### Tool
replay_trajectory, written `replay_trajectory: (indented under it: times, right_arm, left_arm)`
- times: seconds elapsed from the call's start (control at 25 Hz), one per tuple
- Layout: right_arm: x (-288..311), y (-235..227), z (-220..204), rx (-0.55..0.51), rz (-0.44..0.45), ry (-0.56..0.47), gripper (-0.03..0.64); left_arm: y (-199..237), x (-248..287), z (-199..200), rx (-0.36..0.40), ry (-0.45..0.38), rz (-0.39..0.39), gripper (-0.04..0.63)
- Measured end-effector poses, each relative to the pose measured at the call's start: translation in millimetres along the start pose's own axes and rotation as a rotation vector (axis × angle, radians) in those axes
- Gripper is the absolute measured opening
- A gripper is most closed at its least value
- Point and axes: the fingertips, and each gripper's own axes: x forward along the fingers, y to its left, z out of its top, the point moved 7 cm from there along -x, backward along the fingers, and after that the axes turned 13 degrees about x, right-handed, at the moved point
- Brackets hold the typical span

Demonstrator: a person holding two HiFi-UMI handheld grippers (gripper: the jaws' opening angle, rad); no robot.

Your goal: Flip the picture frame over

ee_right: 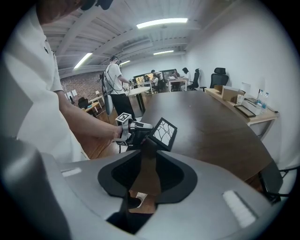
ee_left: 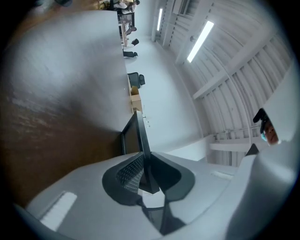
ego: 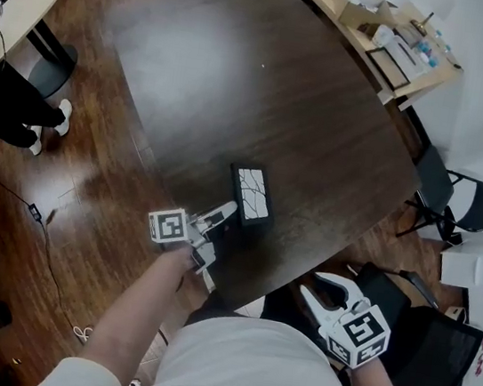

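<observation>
The picture frame (ego: 251, 194) is black, with a white picture of black branching lines facing up. It sits near the front edge of the dark table (ego: 242, 71). My left gripper (ego: 222, 218) is shut on the frame's near edge. In the left gripper view the thin black frame (ee_left: 140, 136) stands edge-on between the pads of that gripper (ee_left: 143, 164). In the right gripper view the frame (ee_right: 164, 133) is tilted up off the table. My right gripper (ego: 330, 291) hangs open and holds nothing, off the table's front edge to the right of the frame.
A folding chair (ego: 452, 197) stands right of the table, and a black seat (ego: 418, 335) is beside my right gripper. A side bench (ego: 387, 34) with boxes runs along the far right. A person (ego: 7, 108) stands at the left by a round table (ego: 23, 2).
</observation>
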Motion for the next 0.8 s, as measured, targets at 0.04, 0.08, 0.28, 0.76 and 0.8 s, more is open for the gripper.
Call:
replay_trajectory:
  times: [0.04, 0.08, 0.28, 0.76, 0.8]
  right_arm:
    - [1, 0, -1, 0.000, 0.002, 0.002, 0.101]
    - [1, 1, -2, 0.000, 0.003, 0.004, 0.101]
    - [2, 2, -6, -0.003, 0.005, 0.004, 0.101]
    - [0, 9, -6, 0.011, -0.008, -0.012, 0.101]
    - [0, 10, -7, 0.016, -0.012, -0.014, 0.101]
  left_arm:
    - [3, -2, 4, 0.032, 0.011, 0.022, 0.044]
    - [6, -3, 8, 0.076, 0.027, 0.043, 0.043]
    - [13, -5, 19, 0.128, 0.065, 0.118, 0.040]
    - [20, -12, 29, 0.119, 0.104, 0.329, -0.001]
    - [20, -13, 28, 0.111, 0.101, 0.330, 0.000]
